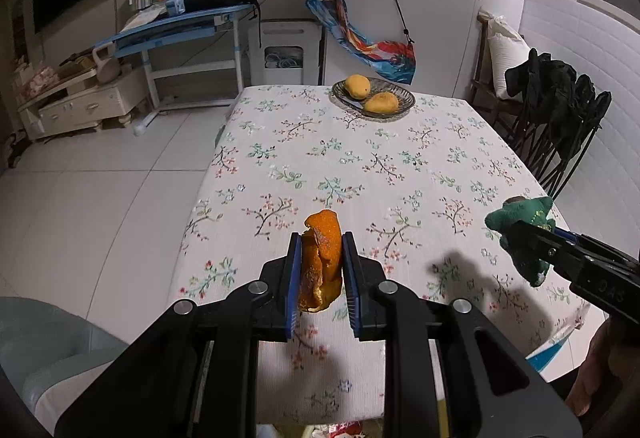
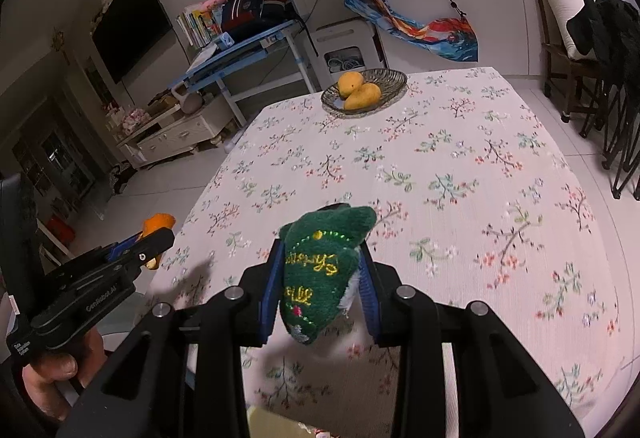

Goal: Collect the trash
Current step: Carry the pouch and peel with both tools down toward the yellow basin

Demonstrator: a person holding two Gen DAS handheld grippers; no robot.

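Above floral tablecloth (image 1: pixel 360 166): left gripper (image 1: pixel 321 270) fingers clamp orange peel (image 1: pixel 320 262); right gripper (image 2: pixel 320 278) fingers clamp green plush (image 2: pixel 320 270).

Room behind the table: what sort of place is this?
Most likely a lived-in home: a floral-clothed dining table, a dark wall-mounted television and a blue study desk piled with books.

Curled orange peel (image 1: pixel 321 258) pinched upright, green embroidered plush (image 2: pixel 320 274) clamped, both aloft
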